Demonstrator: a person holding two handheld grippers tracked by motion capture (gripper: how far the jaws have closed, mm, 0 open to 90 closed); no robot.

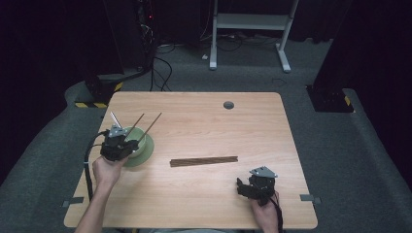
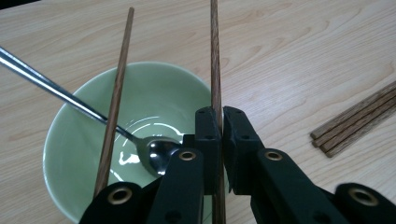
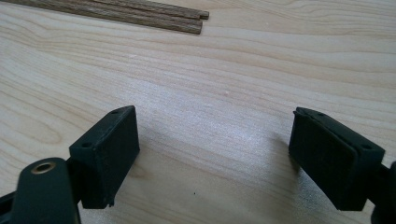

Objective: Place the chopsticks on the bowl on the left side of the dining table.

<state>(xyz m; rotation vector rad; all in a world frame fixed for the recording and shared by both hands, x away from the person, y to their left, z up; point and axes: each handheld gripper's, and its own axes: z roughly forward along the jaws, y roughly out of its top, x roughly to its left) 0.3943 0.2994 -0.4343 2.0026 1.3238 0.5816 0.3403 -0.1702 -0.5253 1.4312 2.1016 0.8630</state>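
Chopstick going into the bowl

Left gripper [image 2: 220,122] clamps the chopstick [image 2: 215,60] above the green bowl [image 2: 70,121]; right gripper [image 3: 215,154] gapes wide, holding nothing.

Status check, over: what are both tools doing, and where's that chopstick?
Left tool shut on chopstick, over green bowl. Right tool open, idle on table. Spoon and second chopstick already in bowl.

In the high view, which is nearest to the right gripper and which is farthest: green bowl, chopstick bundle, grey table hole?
From the right gripper:
1. Chopstick bundle, table middle.
2. Grey table hole, far edge.
3. Green bowl, left side.
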